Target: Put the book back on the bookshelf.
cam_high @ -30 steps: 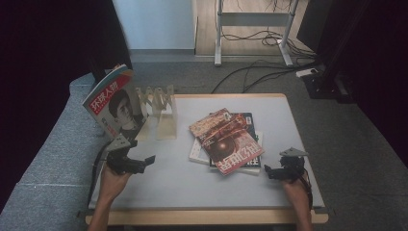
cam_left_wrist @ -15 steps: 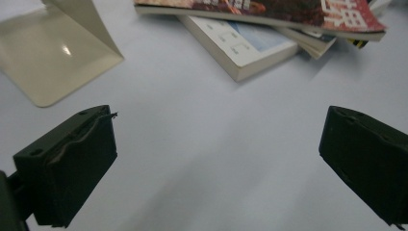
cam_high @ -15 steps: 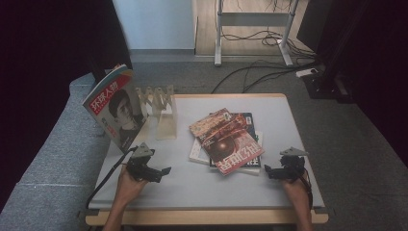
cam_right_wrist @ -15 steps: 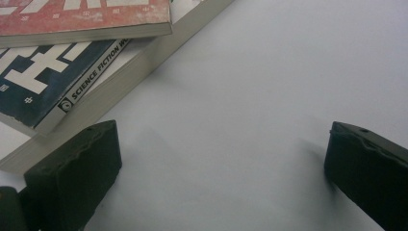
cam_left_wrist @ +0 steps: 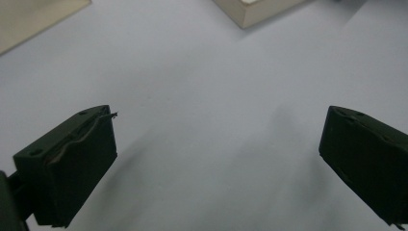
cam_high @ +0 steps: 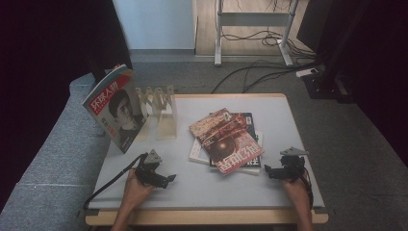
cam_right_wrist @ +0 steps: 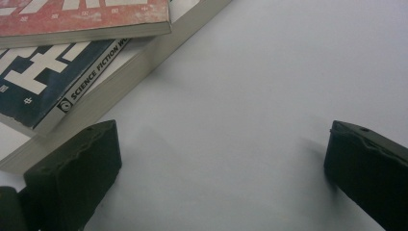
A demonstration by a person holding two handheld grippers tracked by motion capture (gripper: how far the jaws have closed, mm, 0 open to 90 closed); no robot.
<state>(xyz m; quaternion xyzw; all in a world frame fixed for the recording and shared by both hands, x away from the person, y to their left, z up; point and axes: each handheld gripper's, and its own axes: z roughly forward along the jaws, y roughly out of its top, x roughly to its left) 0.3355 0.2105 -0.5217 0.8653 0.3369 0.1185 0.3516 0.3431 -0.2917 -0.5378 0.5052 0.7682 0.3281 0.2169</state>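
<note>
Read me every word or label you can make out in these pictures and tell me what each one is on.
"SCIENCE FICTION W…", cut off by the red book lying on it: spine edge of the dark blue magazine in the stack.
"环球人物": top of the upright magazine leaning on the wooden rack.
Large white characters, upside down, on the top red magazine: too blurred to read.
Smaller print on all covers: too small.
</note>
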